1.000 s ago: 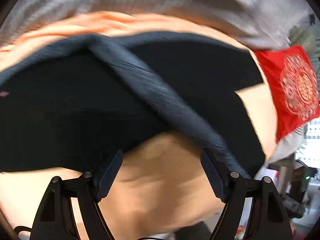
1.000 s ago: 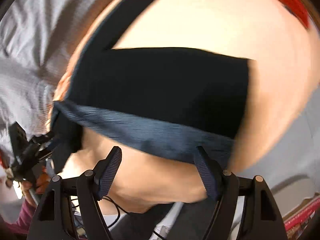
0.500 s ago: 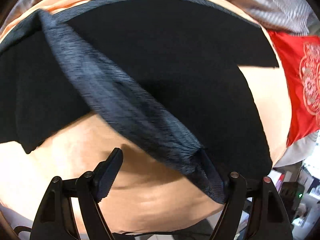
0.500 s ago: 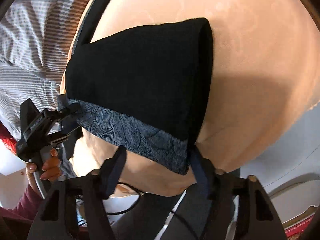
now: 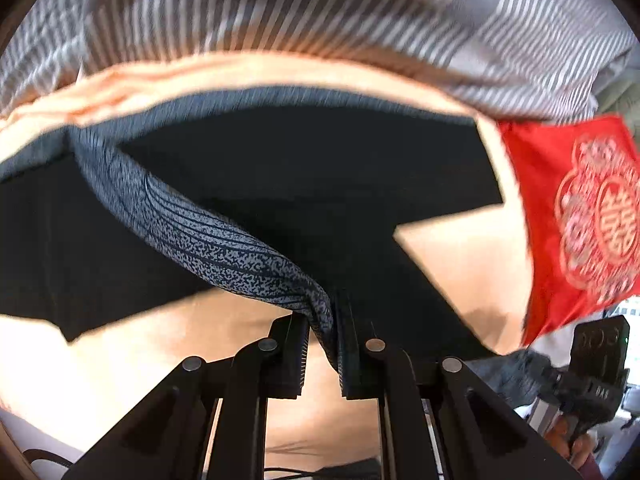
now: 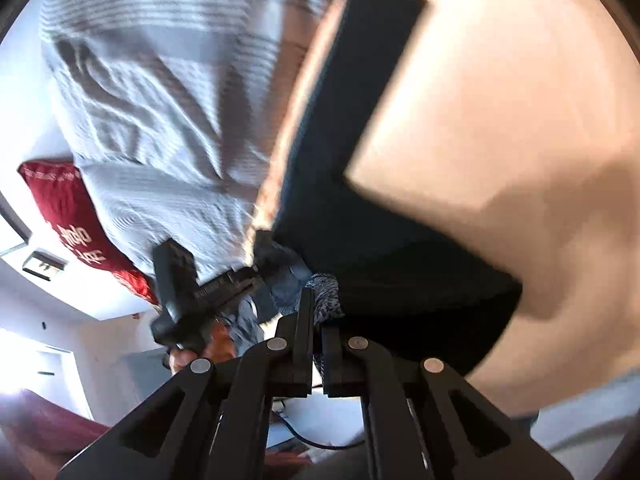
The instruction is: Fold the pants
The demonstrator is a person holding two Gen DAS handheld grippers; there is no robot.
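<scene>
Black pants (image 5: pixel 304 184) with a blue-grey patterned waistband (image 5: pixel 224 248) lie on a peach sheet (image 5: pixel 472 248). My left gripper (image 5: pixel 322 332) is shut on the waistband, which rises off the sheet into the jaws. In the right wrist view the pants (image 6: pixel 360 240) hang dark against the peach sheet (image 6: pixel 500 100). My right gripper (image 6: pixel 316 320) is shut on another part of the waistband (image 6: pixel 326 292). The left gripper (image 6: pixel 192 292) shows close to its left, in a hand. Both views are motion-blurred.
A grey striped duvet (image 5: pixel 320 20) lies beyond the sheet's far edge and shows in the right wrist view (image 6: pixel 160 100). A red cloth with a gold emblem (image 5: pixel 580 220) lies at the right, seen also in the right wrist view (image 6: pixel 72 208). The right gripper's body (image 5: pixel 592 368) is at lower right.
Both grippers have closed on the waistband; half a second ago their jaws stood open around it. The waistband is now lifted and the two grippers have come close together.
</scene>
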